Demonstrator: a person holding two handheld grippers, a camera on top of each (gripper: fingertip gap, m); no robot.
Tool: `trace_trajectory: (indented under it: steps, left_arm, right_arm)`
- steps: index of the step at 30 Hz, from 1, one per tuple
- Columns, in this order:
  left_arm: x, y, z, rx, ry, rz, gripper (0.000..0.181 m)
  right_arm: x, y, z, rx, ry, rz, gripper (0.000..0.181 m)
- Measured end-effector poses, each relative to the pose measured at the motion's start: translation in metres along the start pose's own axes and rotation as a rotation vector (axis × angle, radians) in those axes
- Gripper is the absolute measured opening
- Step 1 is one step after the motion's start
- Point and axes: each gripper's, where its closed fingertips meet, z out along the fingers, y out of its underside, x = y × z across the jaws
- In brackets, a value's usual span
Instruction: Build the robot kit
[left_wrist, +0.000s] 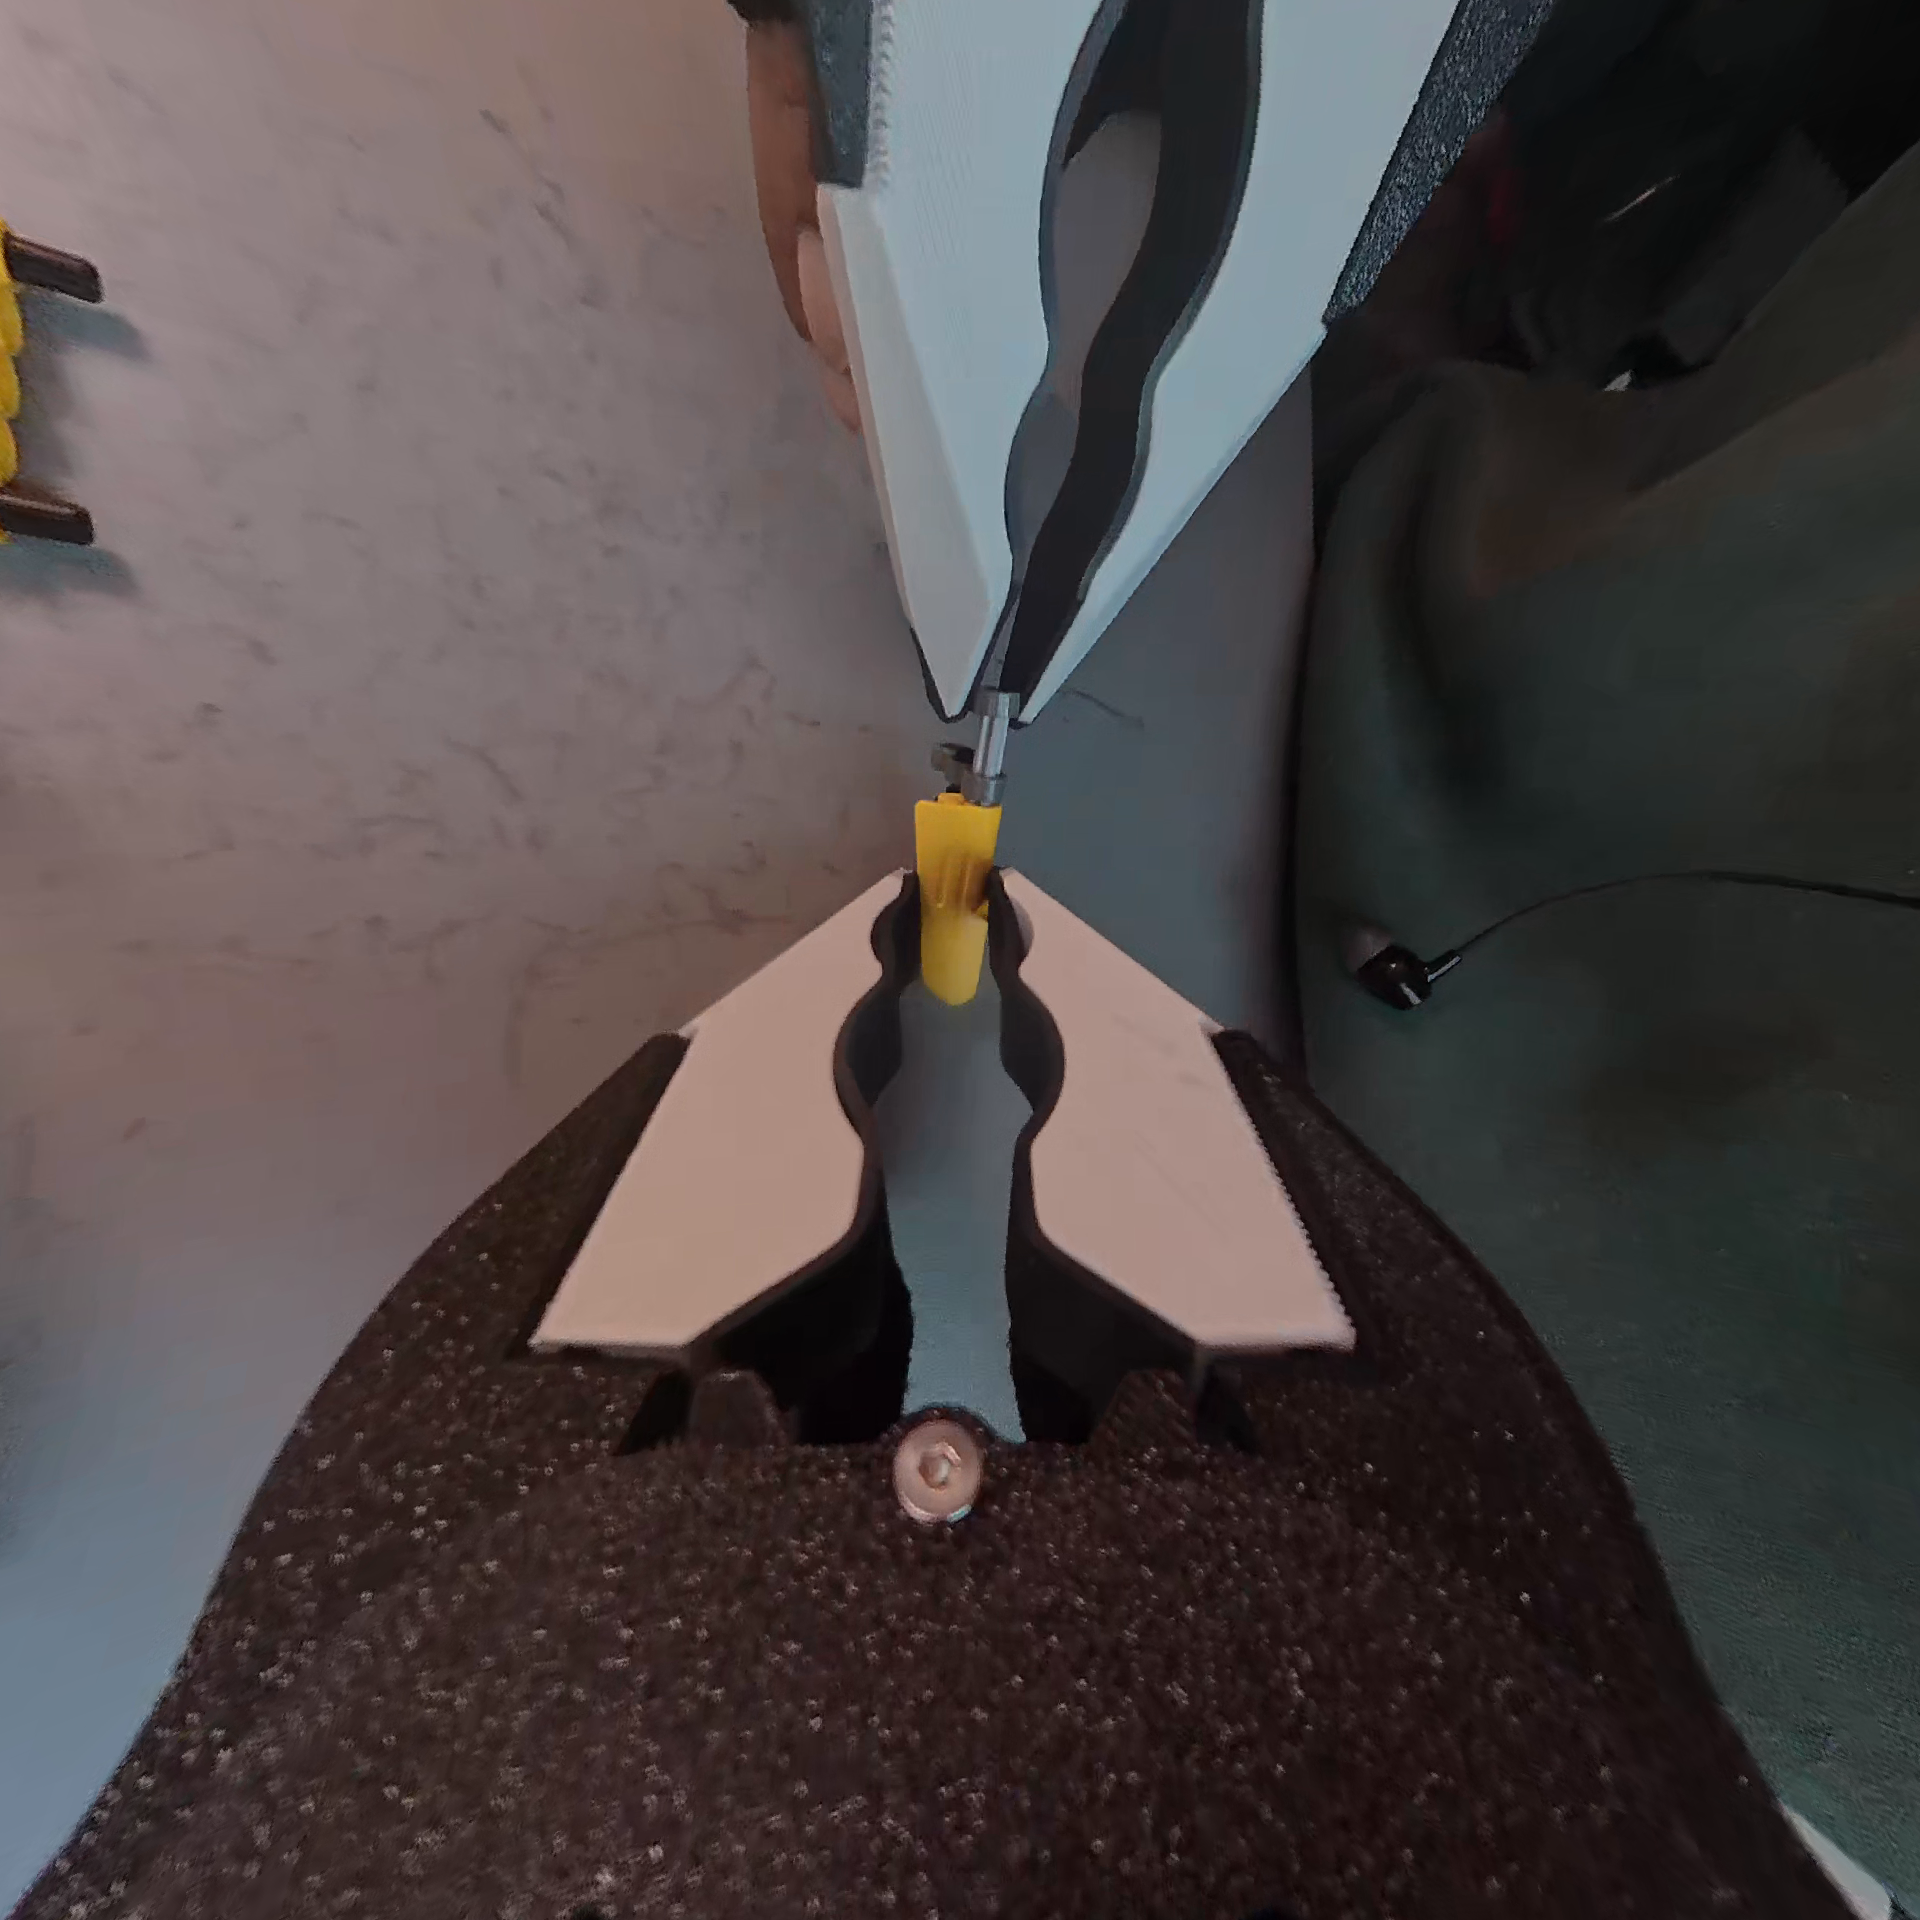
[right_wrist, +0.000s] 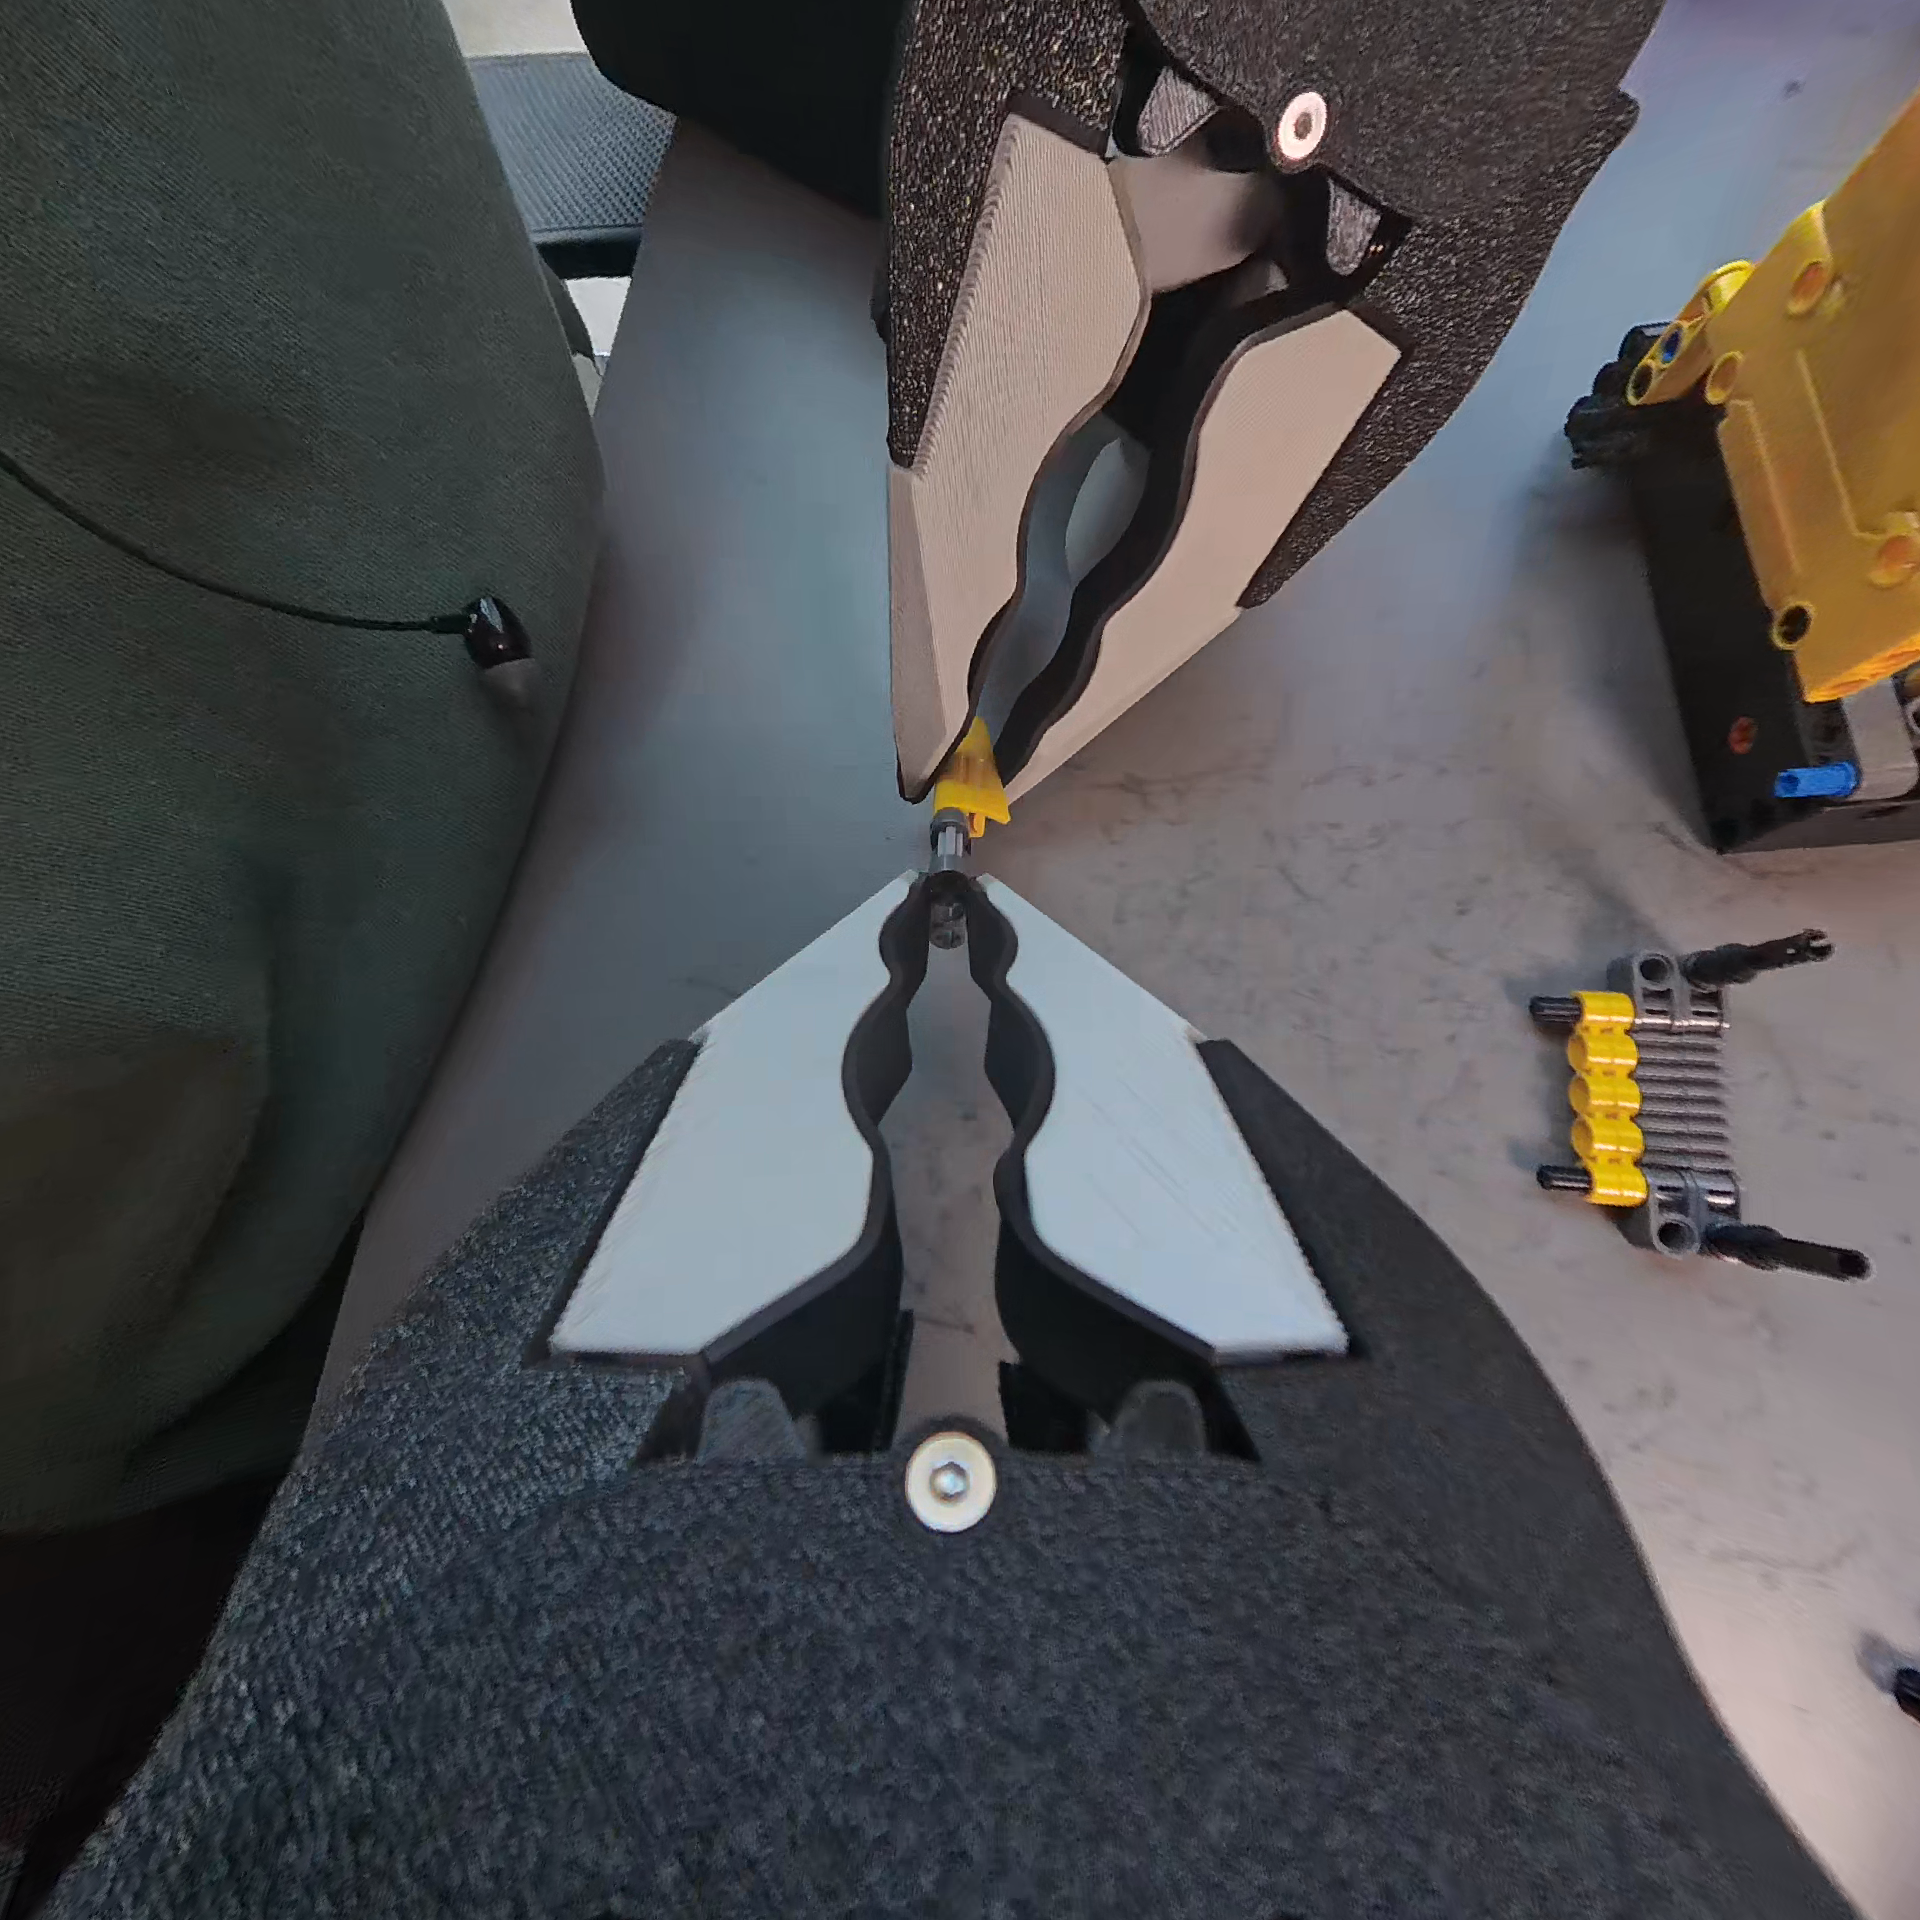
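My left gripper (left_wrist: 951, 888) is shut on a small yellow plastic piece (left_wrist: 951, 862), held tip to tip with my right gripper. My right gripper (right_wrist: 948, 894) is shut on a small grey and black pin (right_wrist: 948, 847). In the left wrist view the right gripper (left_wrist: 987, 712) comes down from the top, its grey pin (left_wrist: 992, 753) touching the top of the yellow piece. In the right wrist view the left gripper (right_wrist: 961, 774) comes down from the top with the yellow piece (right_wrist: 968, 792) meeting the pin. Both hang above a pale marbled table (right_wrist: 1351, 790).
A grey ribbed block with yellow connectors and black axles (right_wrist: 1662, 1107) lies on the table at the right. A larger yellow and black brick assembly (right_wrist: 1787, 540) stands at the far right. A person's dark green clothing (right_wrist: 260, 727) with a black cord fills the left side. Only a small space, under 4 cm, lies between the two pairs of fingers.
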Motion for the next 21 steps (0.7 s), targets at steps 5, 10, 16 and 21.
trace_trajectory:
  steps: [5, 10, 16, 21]
  left_arm:
    - [0.0, 0.0, 0.0, -0.005, 0.0, -0.004, 0.01]
    - [-0.002, -0.002, 0.0, 0.028, 0.003, -0.024, 0.01]
    - [-0.001, -0.011, -0.006, 0.047, -0.023, 0.007, 0.009]
    - [-0.001, -0.01, -0.005, 0.07, -0.01, -0.012, 0.01]
  right_arm:
    - [-0.001, 0.003, 0.002, -0.071, 0.037, -0.025, 0.005]
    - [0.002, 0.003, 0.002, -0.082, 0.059, 0.005, 0.005]
    - [0.0, 0.01, 0.01, -0.134, 0.069, -0.009, 0.005]
    - [0.001, 0.01, 0.01, -0.089, 0.071, 0.04, 0.005]
